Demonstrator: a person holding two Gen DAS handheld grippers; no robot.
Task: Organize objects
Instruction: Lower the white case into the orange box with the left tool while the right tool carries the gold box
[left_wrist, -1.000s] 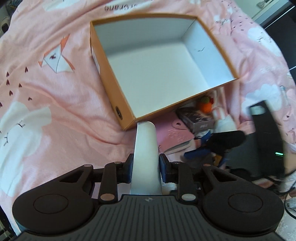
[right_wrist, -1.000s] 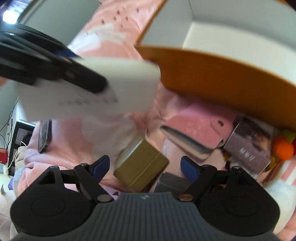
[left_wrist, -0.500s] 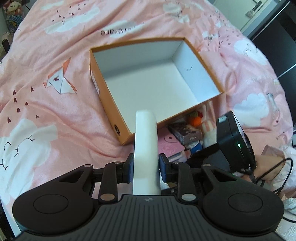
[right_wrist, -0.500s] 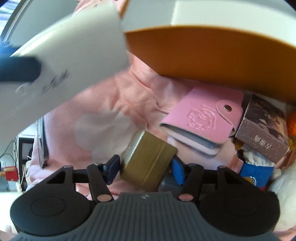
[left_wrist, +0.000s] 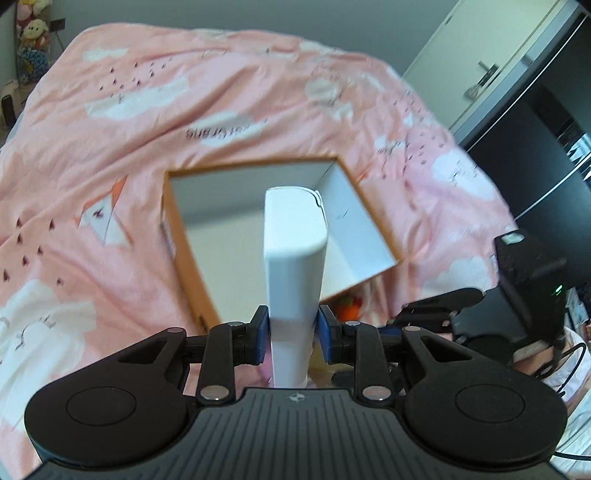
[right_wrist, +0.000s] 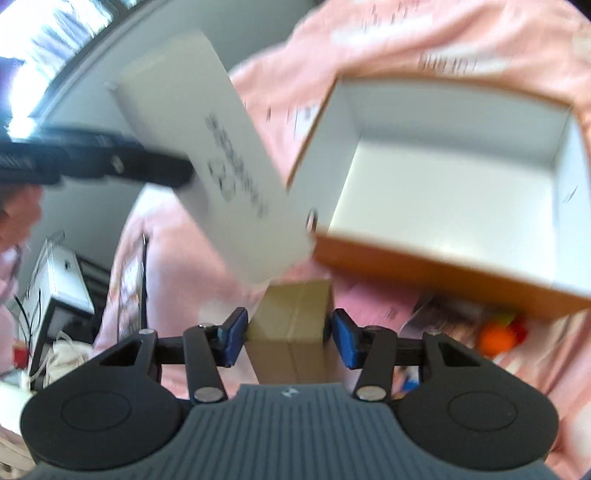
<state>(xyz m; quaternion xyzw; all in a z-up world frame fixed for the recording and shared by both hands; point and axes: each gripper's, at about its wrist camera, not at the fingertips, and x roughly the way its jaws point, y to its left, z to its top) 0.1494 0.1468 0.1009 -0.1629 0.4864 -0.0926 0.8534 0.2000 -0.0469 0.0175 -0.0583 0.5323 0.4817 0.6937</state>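
Both grippers (left_wrist: 290, 328) angled downward — (boxes held)

Ahead of the jaws and spreading to both sides lies a bed under a pink cotton quilt printed with white clouds, small dark birds and an orange-and-white paper-crane figure (left_wrist: 155, 122). Beyond the quilt's far edge stands a plain grey wall (left_wrist: 229, 16), evenly lit by soft daylight. Far to the right of the jaws rises a tall pale grey wardrobe door with a metal handle (left_wrist: 491, 70), next to a dark glossy panel (left_wrist: 535, 155). High to the left, stuffed toys (left_wrist: 31, 27) sit in the corner. In the right wrist view, a bright window (right_wrist: 48, 40) glares high to the left, with a white box-shaped device with cables (right_wrist: 62, 280) lower down
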